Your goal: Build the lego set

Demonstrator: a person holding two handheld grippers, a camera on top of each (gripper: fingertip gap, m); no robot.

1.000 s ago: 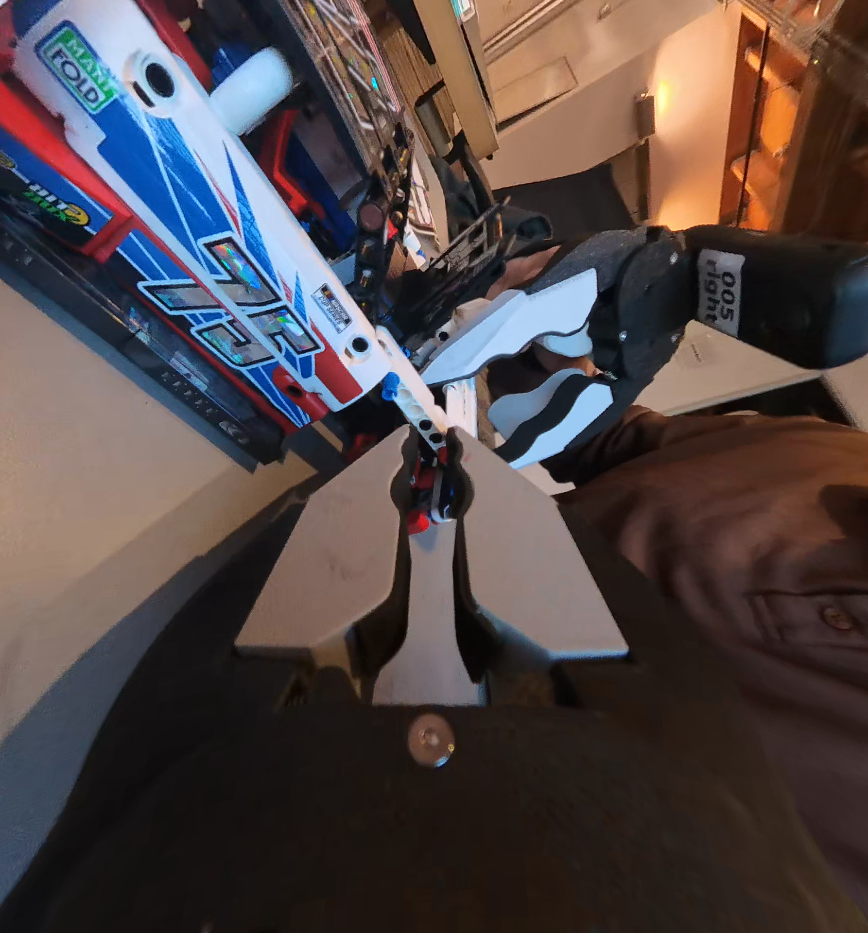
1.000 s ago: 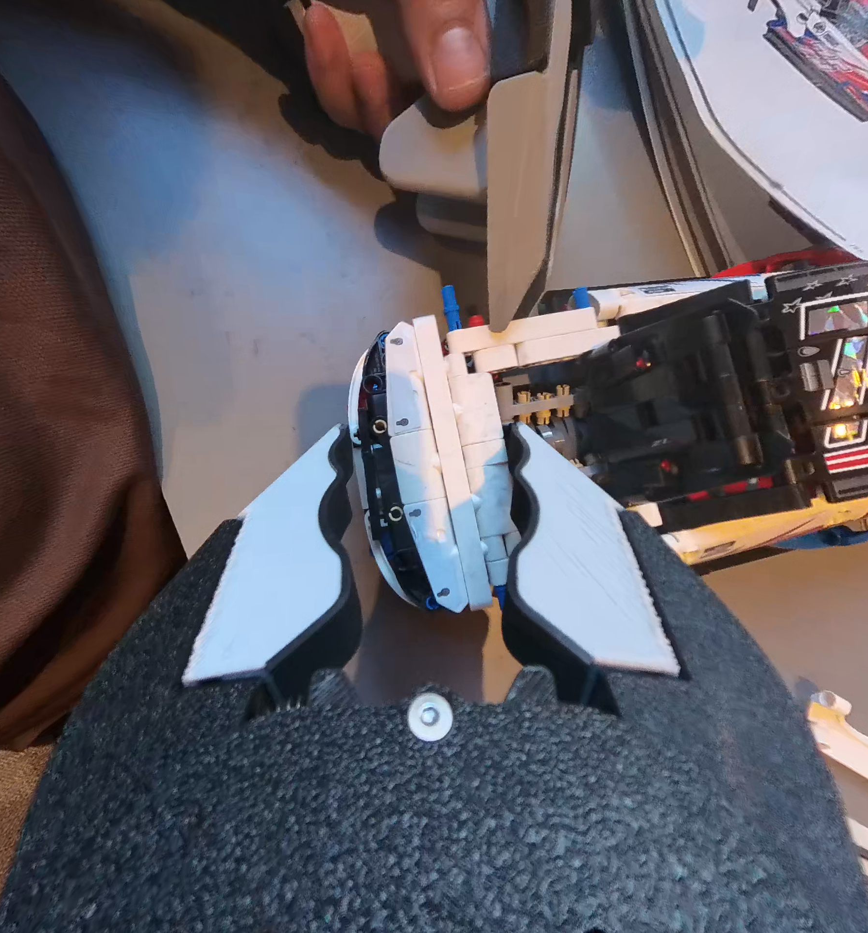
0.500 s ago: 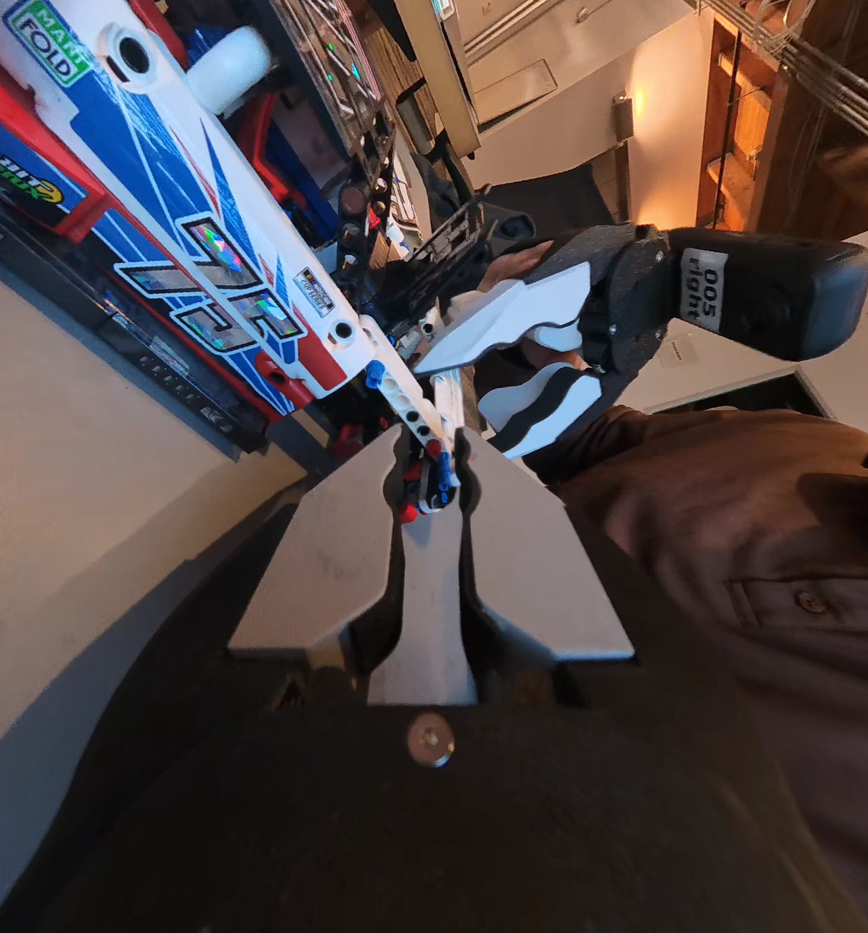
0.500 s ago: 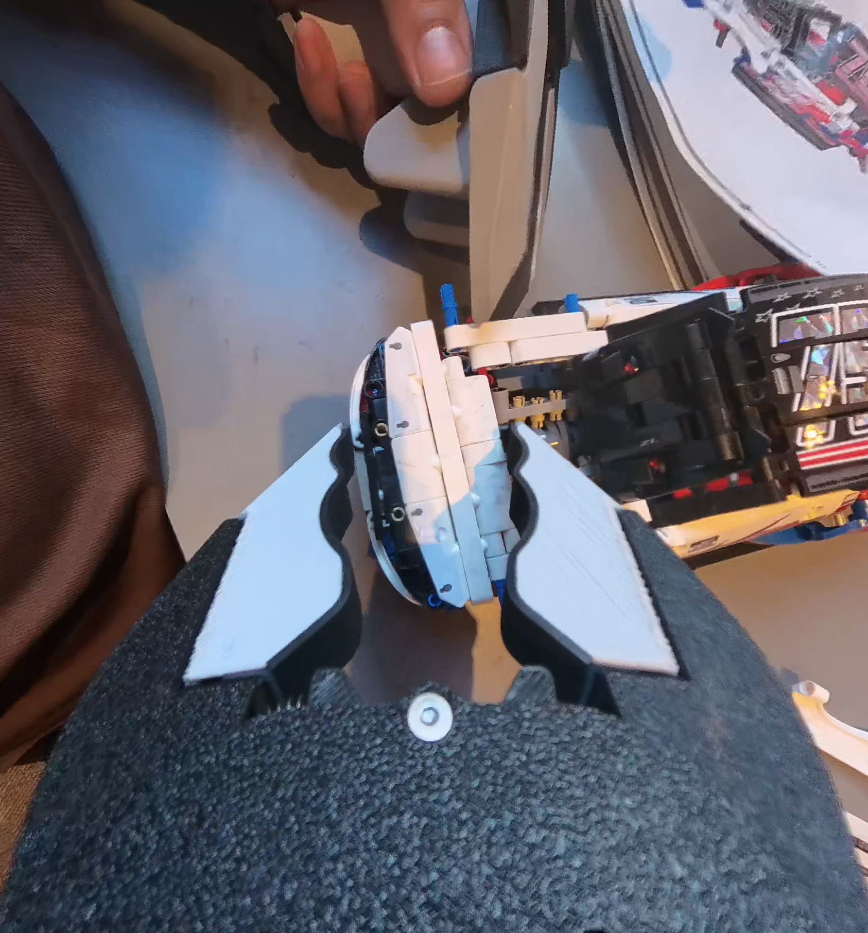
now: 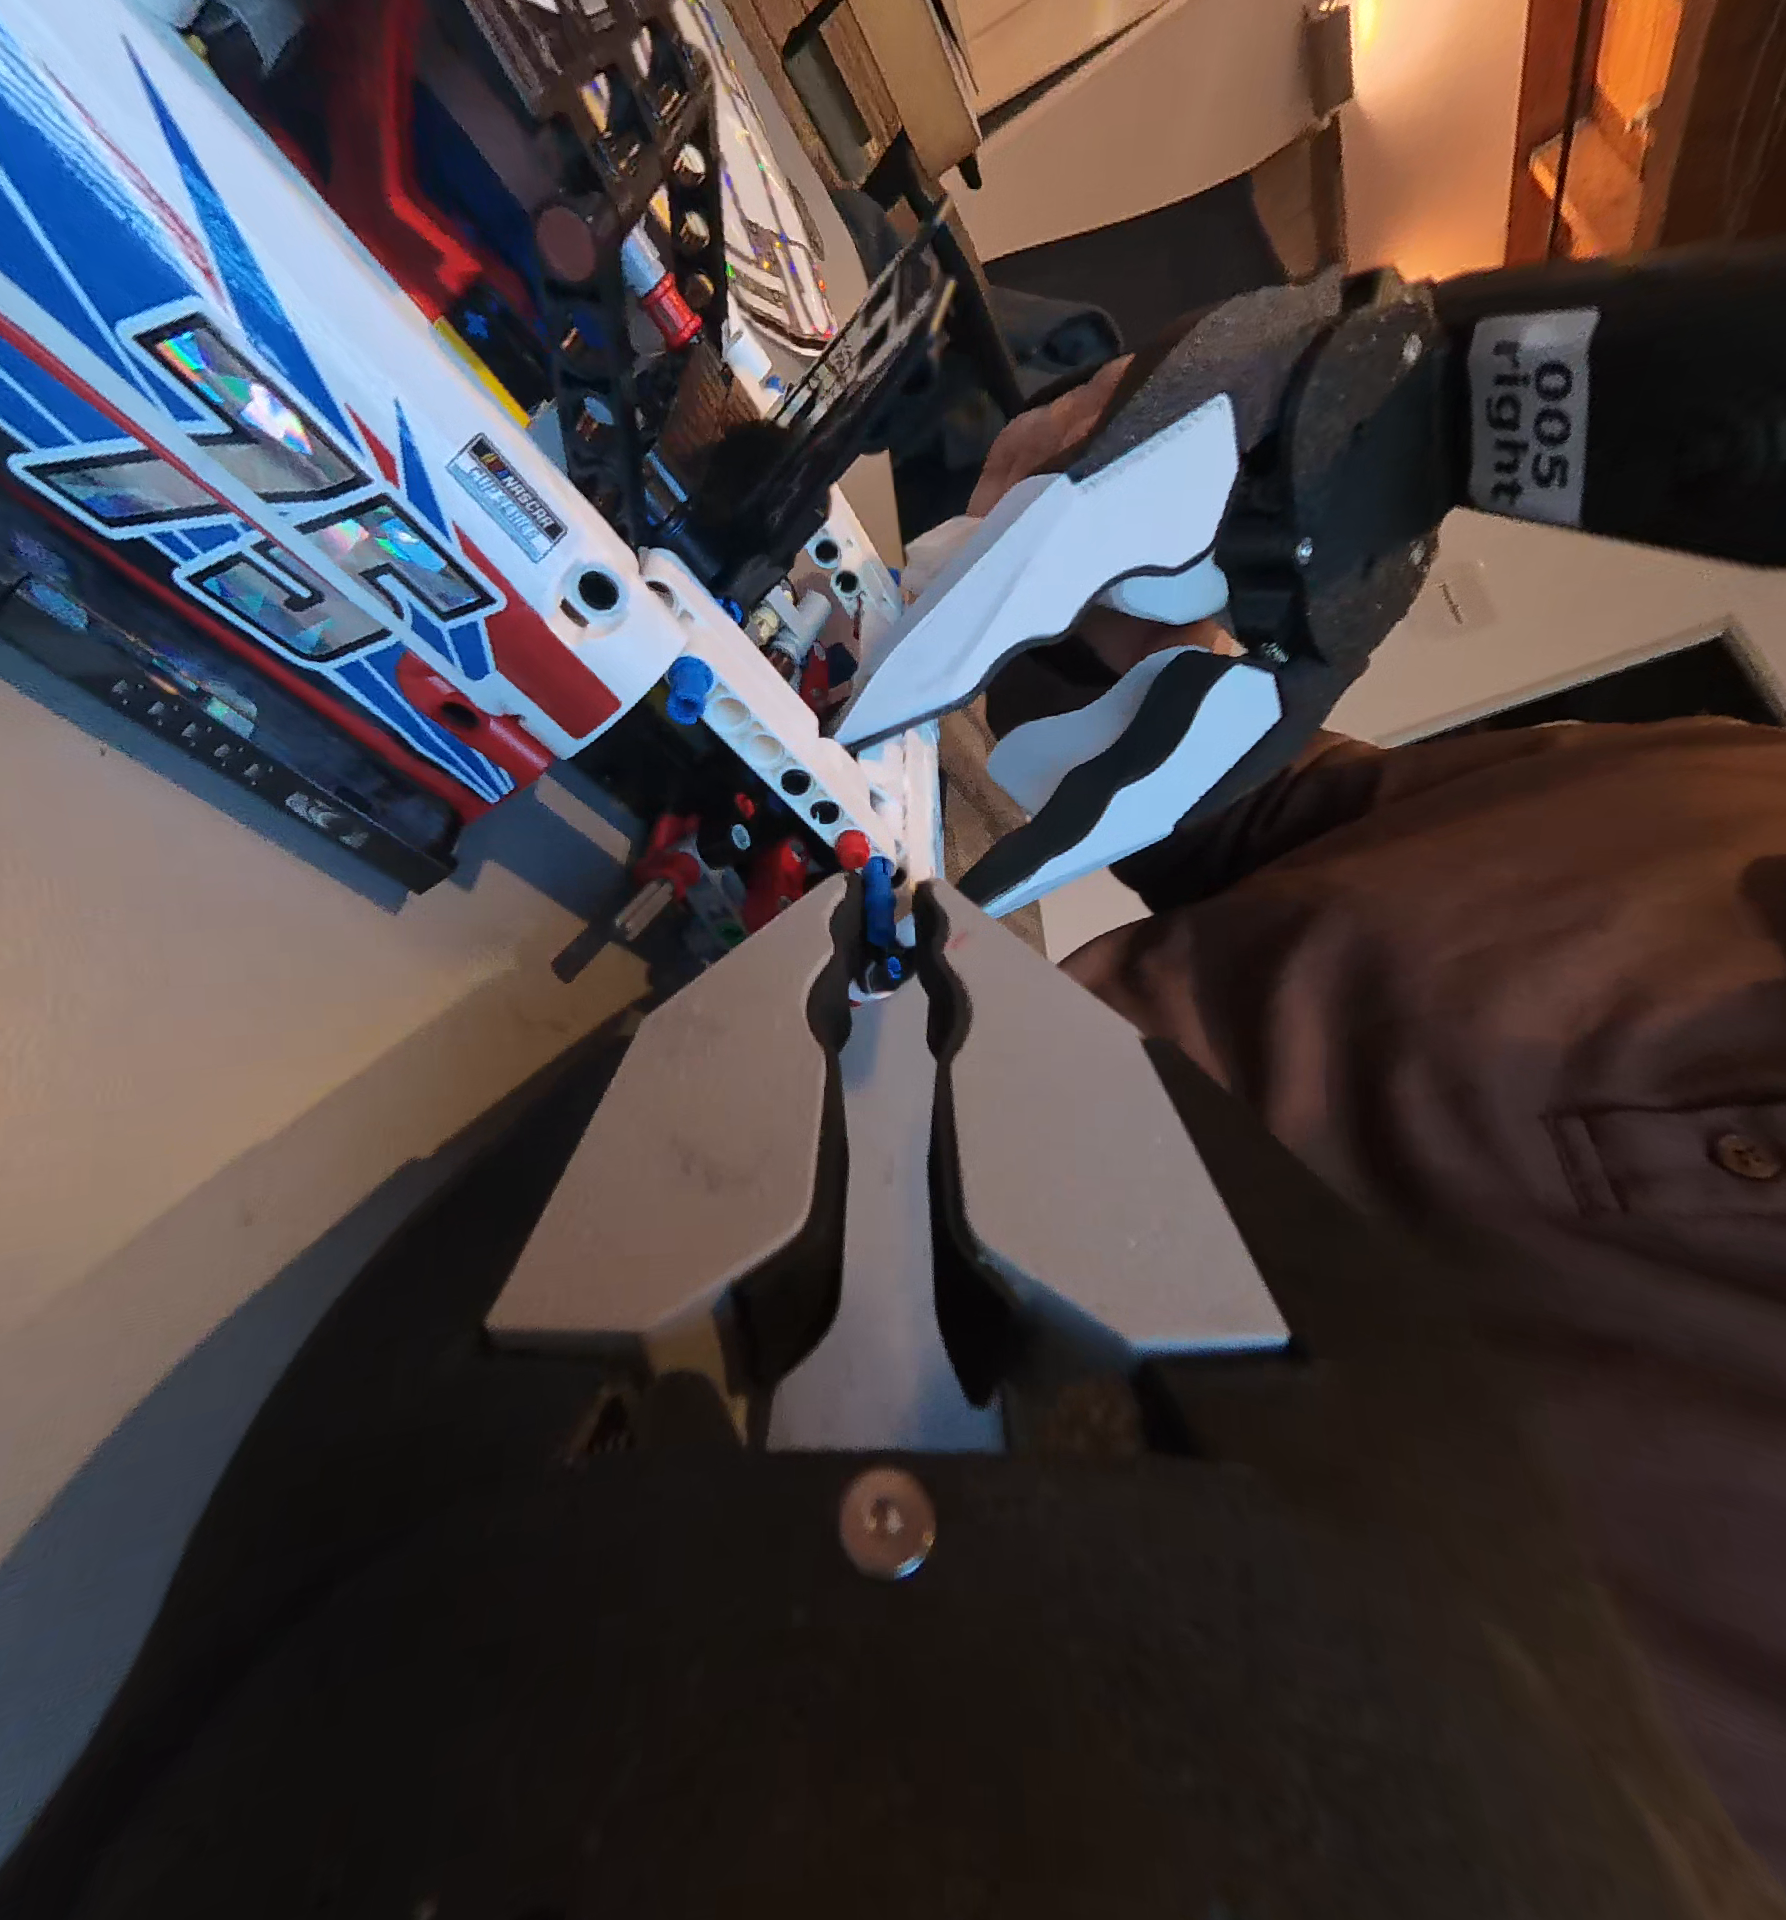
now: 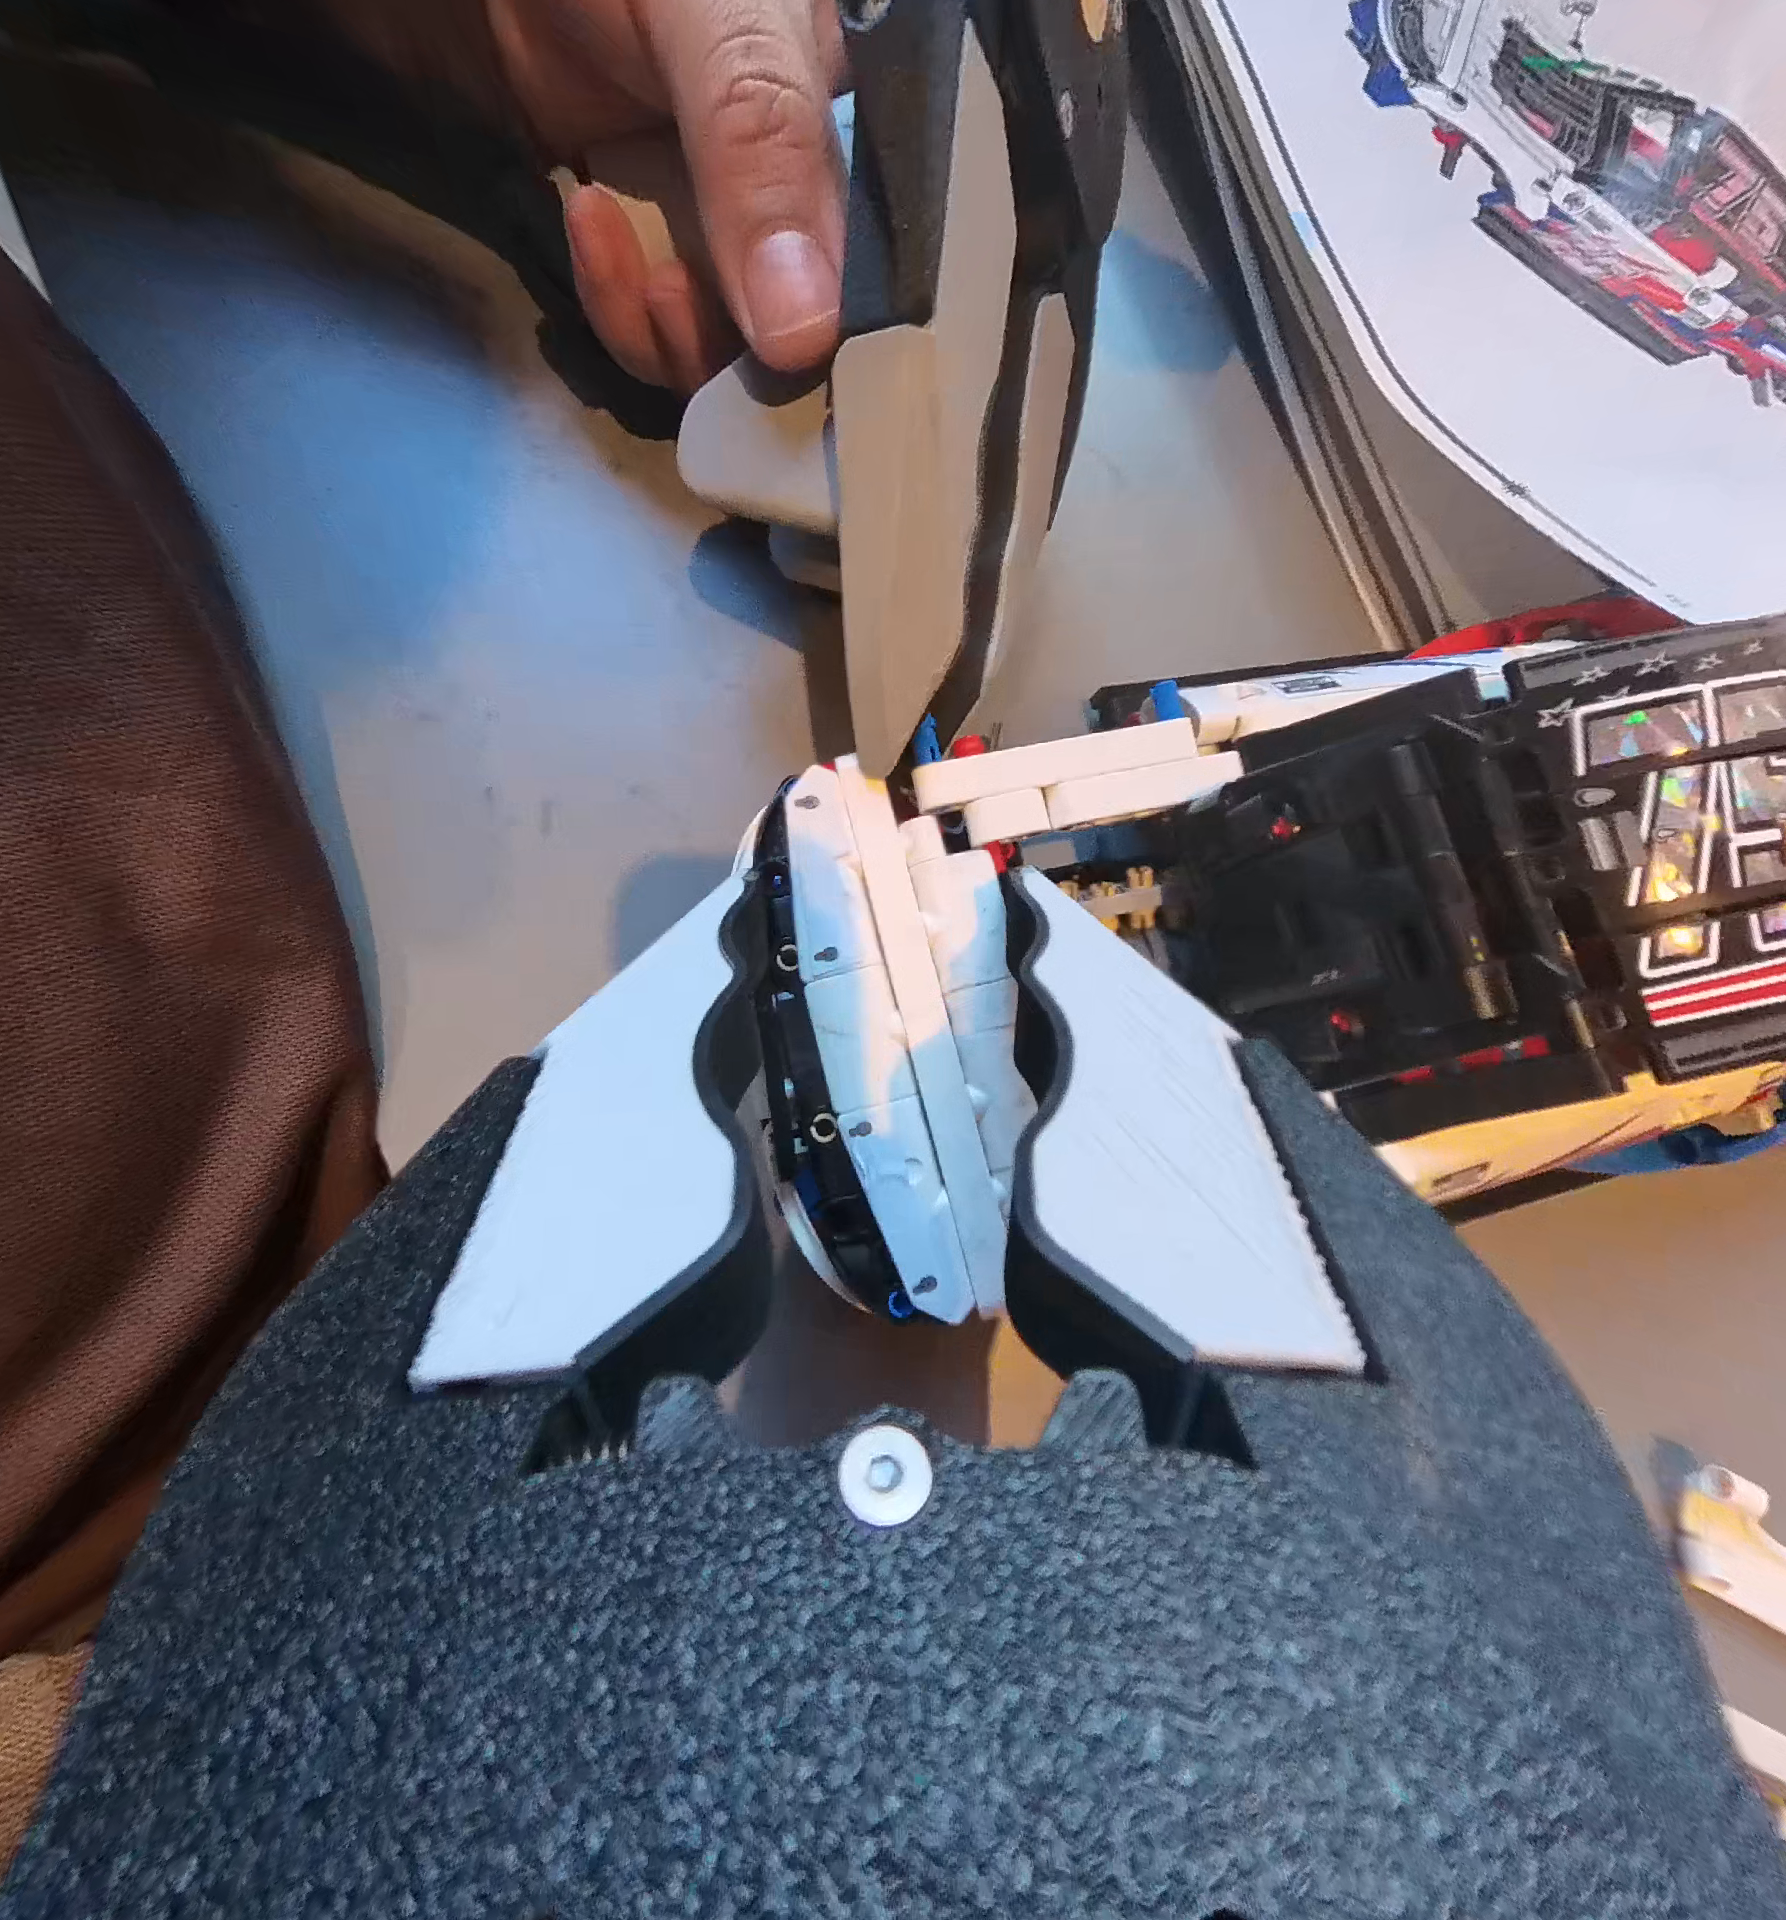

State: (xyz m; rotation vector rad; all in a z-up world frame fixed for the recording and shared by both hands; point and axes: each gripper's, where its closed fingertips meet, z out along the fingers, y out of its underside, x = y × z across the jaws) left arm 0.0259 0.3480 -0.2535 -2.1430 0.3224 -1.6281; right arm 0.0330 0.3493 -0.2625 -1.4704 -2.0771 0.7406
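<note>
1. Right gripper (image 6: 884, 1039) clenched across the white curved nose section (image 6: 899, 1049) of the lego car (image 6: 1491, 894), pads touching both faces. Risk: squeezing stacked panels sideways could pop a seam or shear the nose off its joint.
2. Left gripper (image 5: 884, 940) nearly closed, nipping a small blue pin (image 5: 876, 904) at the end of the white beam (image 5: 775, 743). From the right wrist view its tips sit at 12 o'clock of the nose. Risk: thin bite, so the pin could slip or go in crooked if the two grippers twist against each other.
3. Car body lies on the table (image 6: 515, 644), running toward 3 o'clock; an unsupported tail could lever the joint.
4. Loose white piece (image 6: 1762, 1558) at 4 o'clock could get knocked.
5. Instruction booklet (image 6: 1554, 343) at 1 o'clock.
6. Containers: none visible, nothing to report.
</note>
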